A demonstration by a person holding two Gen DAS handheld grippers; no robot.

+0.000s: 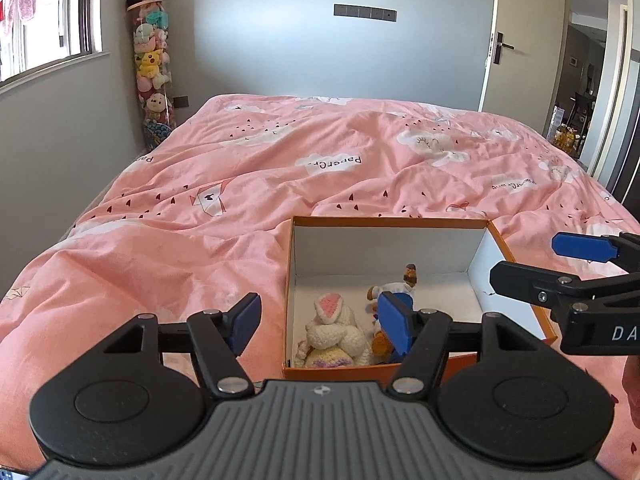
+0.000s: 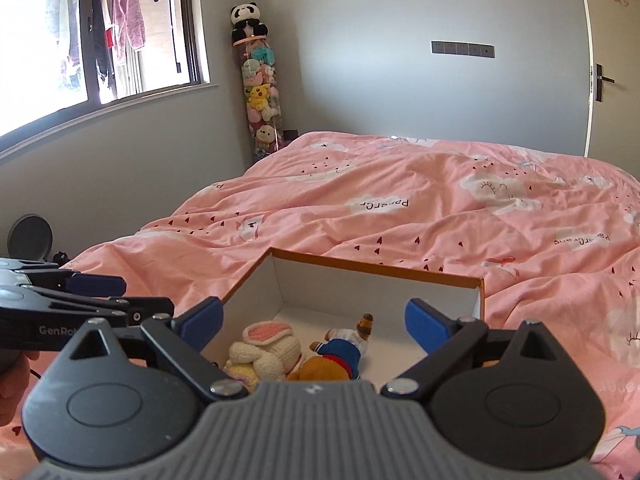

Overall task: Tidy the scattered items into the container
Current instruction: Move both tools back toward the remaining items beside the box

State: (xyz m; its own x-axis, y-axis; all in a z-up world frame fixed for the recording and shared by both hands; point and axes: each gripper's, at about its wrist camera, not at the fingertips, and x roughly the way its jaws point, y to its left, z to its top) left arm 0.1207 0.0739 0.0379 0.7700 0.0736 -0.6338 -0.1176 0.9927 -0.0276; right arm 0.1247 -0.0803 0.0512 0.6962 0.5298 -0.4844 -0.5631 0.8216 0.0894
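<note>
An orange box with white inner walls (image 1: pixel 384 252) sits on the pink bed. Inside it lie a cream crocheted bunny (image 1: pixel 334 334) and a bear doll in blue and white clothes (image 1: pixel 394 290). The box (image 2: pixel 376 288), the bunny (image 2: pixel 266 350) and the doll (image 2: pixel 340 354) also show in the right wrist view. My left gripper (image 1: pixel 322 326) is open and empty over the box's near left corner. My right gripper (image 2: pixel 316 320) is open and empty above the box's near side. The right gripper (image 1: pixel 532 262) shows at the right of the left wrist view.
The pink quilt (image 1: pixel 320 160) covers the bed. A tall clear tube of plush toys (image 1: pixel 152 64) stands in the far left corner. A window (image 2: pixel 80 40) is on the left, a door (image 1: pixel 496 40) at the far right.
</note>
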